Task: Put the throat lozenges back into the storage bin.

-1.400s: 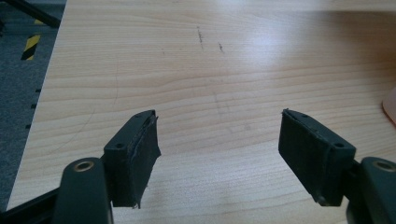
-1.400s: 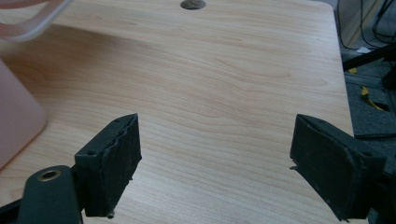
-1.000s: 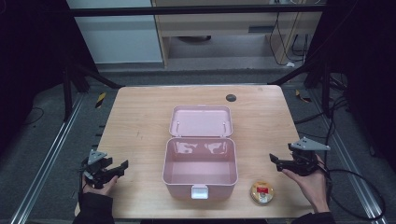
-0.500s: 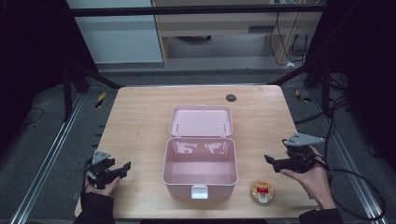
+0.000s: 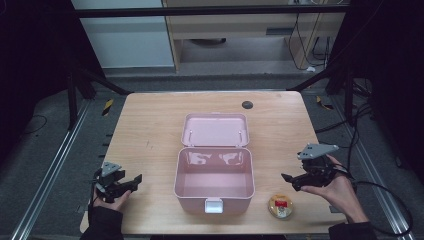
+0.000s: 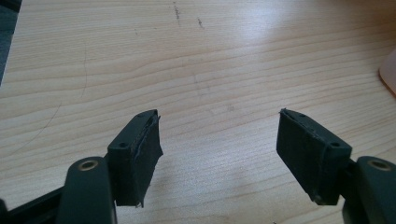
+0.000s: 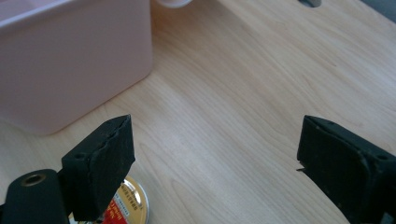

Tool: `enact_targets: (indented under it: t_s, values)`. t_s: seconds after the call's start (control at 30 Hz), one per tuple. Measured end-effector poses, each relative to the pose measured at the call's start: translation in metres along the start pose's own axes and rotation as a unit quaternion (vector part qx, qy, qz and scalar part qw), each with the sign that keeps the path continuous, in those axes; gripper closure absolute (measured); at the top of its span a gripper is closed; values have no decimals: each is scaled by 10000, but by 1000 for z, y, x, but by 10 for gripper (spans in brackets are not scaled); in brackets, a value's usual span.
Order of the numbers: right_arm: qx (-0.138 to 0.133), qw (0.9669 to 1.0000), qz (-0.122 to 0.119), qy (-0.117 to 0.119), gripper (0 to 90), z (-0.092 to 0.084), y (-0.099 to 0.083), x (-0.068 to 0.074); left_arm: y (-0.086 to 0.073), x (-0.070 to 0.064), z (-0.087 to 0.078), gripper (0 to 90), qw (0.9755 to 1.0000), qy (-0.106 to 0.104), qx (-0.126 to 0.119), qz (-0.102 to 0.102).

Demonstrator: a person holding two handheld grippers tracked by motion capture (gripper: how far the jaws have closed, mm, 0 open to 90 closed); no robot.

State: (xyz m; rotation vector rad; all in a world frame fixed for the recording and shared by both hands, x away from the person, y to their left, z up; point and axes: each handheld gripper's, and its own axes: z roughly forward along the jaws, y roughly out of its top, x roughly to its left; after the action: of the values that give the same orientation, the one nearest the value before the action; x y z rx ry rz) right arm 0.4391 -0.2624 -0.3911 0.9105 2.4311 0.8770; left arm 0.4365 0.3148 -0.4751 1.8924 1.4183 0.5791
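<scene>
Right hand-held gripper [image 5: 292, 181] now higher, nearer box [image 5: 214, 186]; jaws just opening, half-wide, empty. Can [image 5: 280, 205] at gripper's 7 o'clock on counter [image 5: 150, 125], ungrasped. Left hand-held gripper [image 5: 131, 183] wide, empty. Likely pickup next.

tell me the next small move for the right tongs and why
Probably lower the right tongs toward the small round tin and straddle it. Their jaws have just been opening, nothing sits between them, and the tin lies on the table beside the open pink box.

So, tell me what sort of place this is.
Probably a lab recording station: a wooden table on a railed metal frame, cables trailing across grey carpet, and hand-held grippers beside an open pink box.
</scene>
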Motion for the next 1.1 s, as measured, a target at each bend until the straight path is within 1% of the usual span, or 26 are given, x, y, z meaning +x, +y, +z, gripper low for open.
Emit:
enact_targets:
  t_s: [0.07, 0.1, 0.13, 0.17, 0.2, 0.27, 0.33, 0.4, 0.53, 0.67, 0.8, 0.87, 1.0, 1.03, 1.1]
  values:
    - [32, 10000, -34, 34, 114, 0, 0, 1, 0, 0, 0, 297, 10000, 0, 10, 17]
    - [119, 9998, -105, 107, 112, 0, 1, 2, 0, -1, 1, 297, 10000, -9, 13, 18]
    - [119, 9998, -105, 107, 112, 0, 1, 2, 0, -1, 1, 297, 10000, -9, 13, 18]
    - [185, 9995, -178, 168, 112, 1, 2, 3, 0, -1, 1, 297, 10000, -24, 22, 31]
    - [185, 9995, -178, 168, 112, 1, 2, 3, 0, -1, 1, 297, 10000, -24, 22, 31]
    - [300, 9989, -265, 257, 108, 1, 3, 6, 0, -2, 2, 297, 10000, -33, 31, 50]
    - [330, 9987, -291, 261, 107, 1, 3, 6, 0, -2, 2, 297, 10000, -34, 44, 68]
    - [435, 9976, -406, 344, 104, 1, 4, 9, 0, -3, 2, 296, 10000, -38, 42, 61]
    - [475, 9970, -464, 392, 104, 1, 4, 11, 0, -3, 2, 296, 9999, -42, 57, 84]
    - [585, 9952, -606, 493, 104, 1, 5, 16, 0, -4, 3, 296, 9999, -56, 75, 90]
    - [656, 9941, -678, 541, 104, 2, 6, 19, 0, -4, 3, 296, 9999, -58, 86, 102]
    - [714, 9928, -758, 594, 104, 2, 6, 22, 0, -4, 3, 296, 9999, -63, 85, 110]
    - [759, 9920, -802, 610, 104, 3, 6, 25, 0, -5, 3, 296, 9999, -63, 88, 106]
    - [806, 9908, -858, 661, 104, 4, 5, 27, 0, -5, 3, 296, 9999, -64, 86, 111]
    - [830, 9903, -894, 667, 104, 4, 5, 28, 0, -5, 3, 296, 9999, -67, 87, 114]
